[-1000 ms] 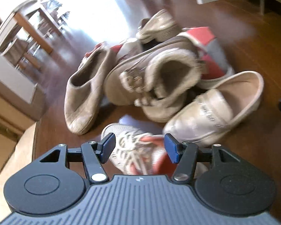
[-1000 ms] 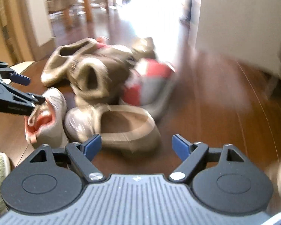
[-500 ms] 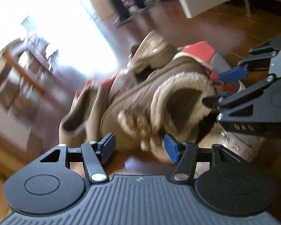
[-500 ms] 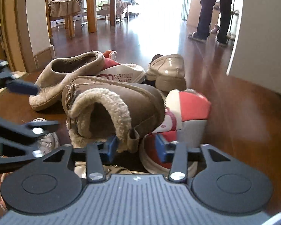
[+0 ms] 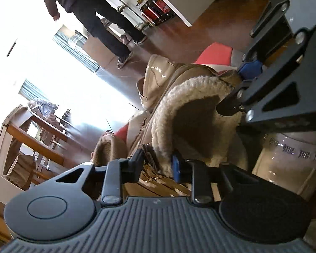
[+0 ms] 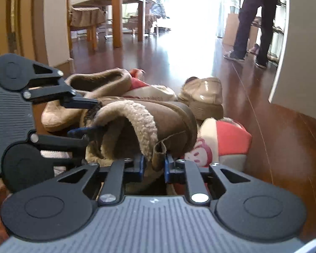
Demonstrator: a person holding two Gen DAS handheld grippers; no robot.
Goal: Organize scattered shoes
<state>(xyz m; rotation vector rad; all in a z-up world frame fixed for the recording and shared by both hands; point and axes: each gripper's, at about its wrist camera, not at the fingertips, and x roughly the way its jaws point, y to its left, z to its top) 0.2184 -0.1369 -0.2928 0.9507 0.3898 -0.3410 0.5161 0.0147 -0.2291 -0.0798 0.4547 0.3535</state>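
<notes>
Brown suede boot (image 6: 168, 116) (cream fleece collar)

Both grippers have come in from short of the pile to the fleece-lined boot (image 6: 149, 124). The left gripper (image 5: 157, 164), now rolled over, and the right gripper (image 6: 154, 165) are closing on opposite sides of its fleecy collar.

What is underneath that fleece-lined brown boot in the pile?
The boot lies on a red and grey slipper, a glossy beige loafer and a tan slipper. Anything directly beneath its sole is covered.
</notes>
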